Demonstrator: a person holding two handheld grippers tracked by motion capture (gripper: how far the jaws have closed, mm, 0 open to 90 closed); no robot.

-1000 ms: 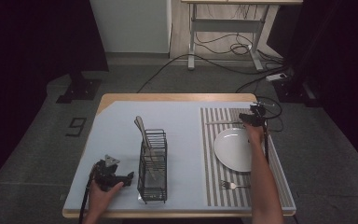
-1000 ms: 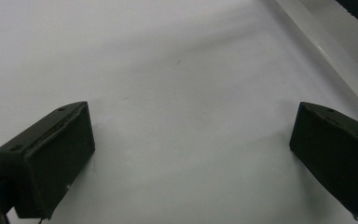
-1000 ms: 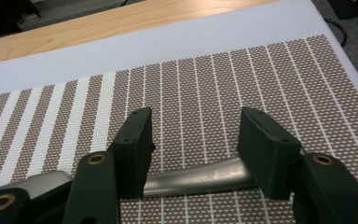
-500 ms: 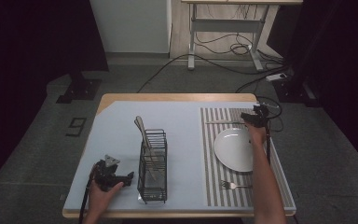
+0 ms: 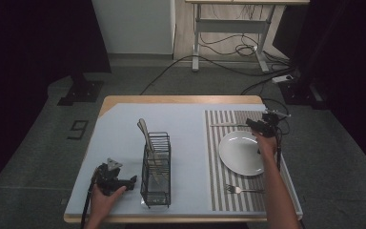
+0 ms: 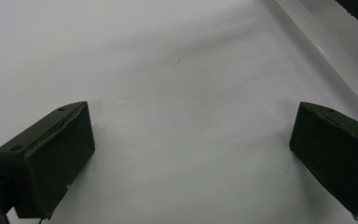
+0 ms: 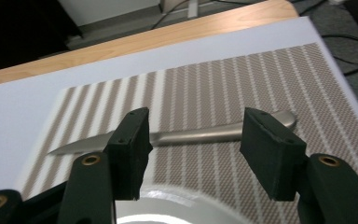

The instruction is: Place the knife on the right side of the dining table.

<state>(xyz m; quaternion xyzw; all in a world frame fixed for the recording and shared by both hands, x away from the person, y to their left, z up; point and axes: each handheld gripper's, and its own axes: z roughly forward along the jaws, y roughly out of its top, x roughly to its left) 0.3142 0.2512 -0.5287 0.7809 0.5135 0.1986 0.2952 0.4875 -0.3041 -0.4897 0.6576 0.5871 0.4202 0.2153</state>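
A silver knife (image 5: pixel 226 125) (image 7: pixel 205 135) lies across the far end of the striped placemat (image 5: pixel 217 143) (image 7: pixel 214 84). Just beyond the white plate (image 5: pixel 240 152), my right gripper (image 5: pixel 254 123) (image 7: pixel 196 125) hovers by the knife's handle end. Its jaws stand apart with nothing between the pads; the knife lies below and beyond them. The plate's rim (image 7: pixel 177 207) shows under the jaws. At the near left, my left gripper (image 5: pixel 132 182) (image 6: pixel 191 140) rests open on the blue mat, pointing at the wire cutlery caddy (image 5: pixel 156 167).
A fork (image 5: pixel 243 190) lies on the placemat on the near side of the plate. The caddy holds a few utensils, their handles leaning to the far left. The table's wooden edge (image 5: pixel 181 99) runs along the far side. Cables trail from both grippers.
My right gripper has drawn back a little toward the plate and lifted. The knife stays where it was on the placemat. My left gripper has not moved.
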